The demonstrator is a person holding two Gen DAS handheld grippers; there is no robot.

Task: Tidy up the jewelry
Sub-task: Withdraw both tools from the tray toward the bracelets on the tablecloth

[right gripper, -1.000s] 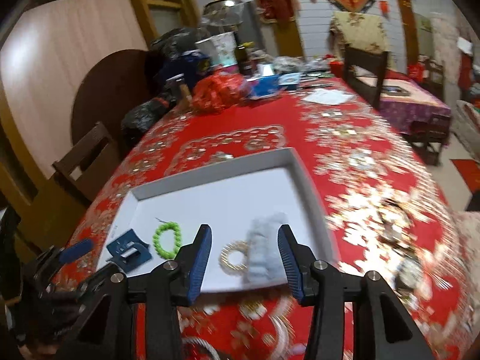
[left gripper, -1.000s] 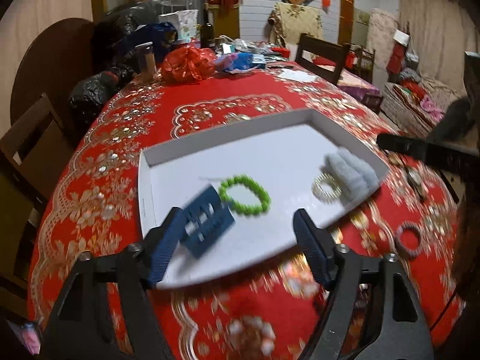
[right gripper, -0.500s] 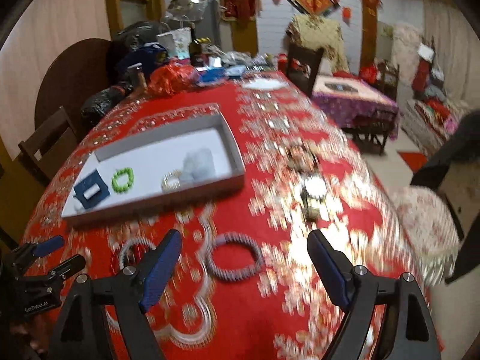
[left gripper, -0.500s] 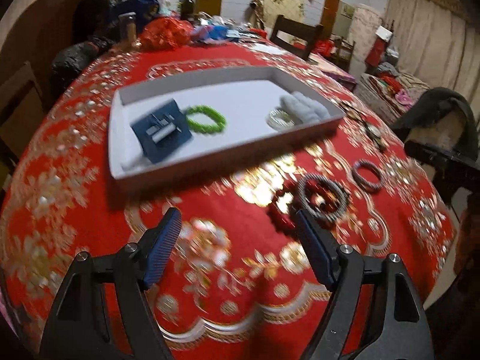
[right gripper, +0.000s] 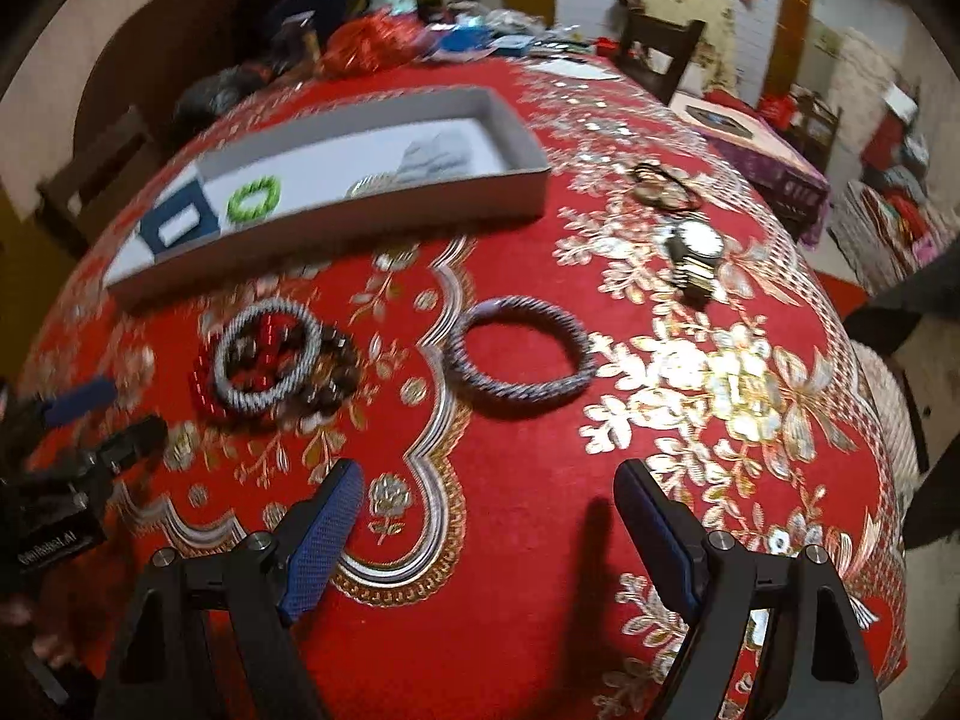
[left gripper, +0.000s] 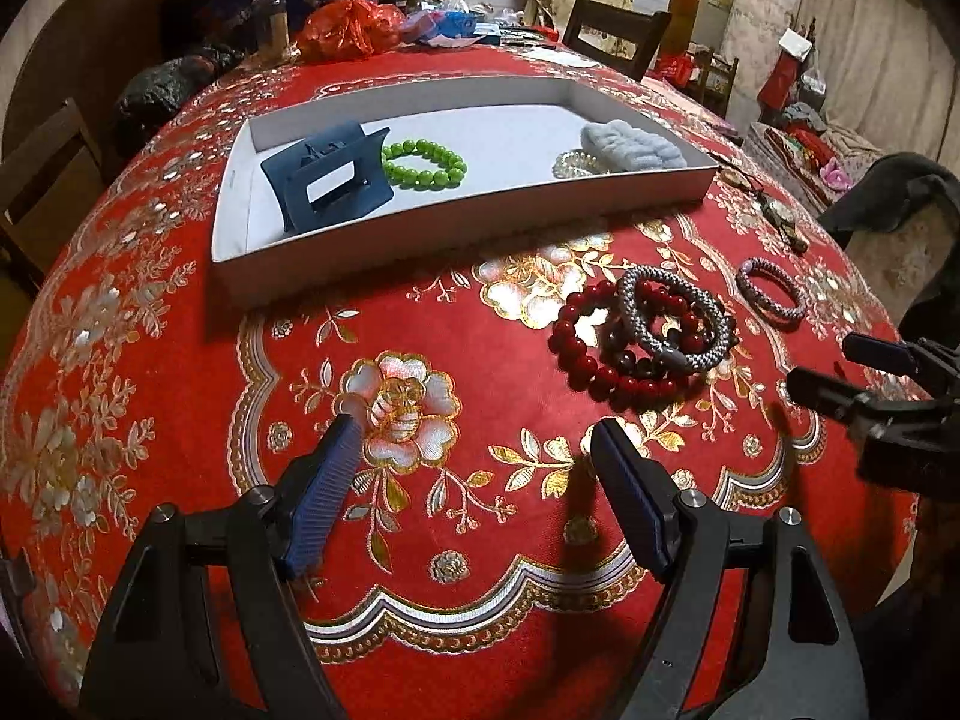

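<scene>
One red tablecloth with gold flowers covered the table, and on it sat one shallow white tray holding four pieces: a dark blue claw clip at its left end, a ring of bright green beads just beside the clip, a pale blue scrunchie at the right end, and a small gold coil touching the scrunchie. In front of the tray, loose on the cloth, lay a stack of three bracelets: a grey woven cord on top of a ring of dark red beads and a darker bead string under both. A second woven cord, greyish purple, lay alone to the right, well apart from the stack. Farther right were one steel watch and a small tangle of thin bands, too blurred to count. One small amber piece rested on a gold flower just beside the left gripper's left fingertip. Both tools hung over the cloth, the left gripper and the right gripper each with fingers spread wide and nothing between them. At the table's far end, one red bag sat among clutter.
</scene>
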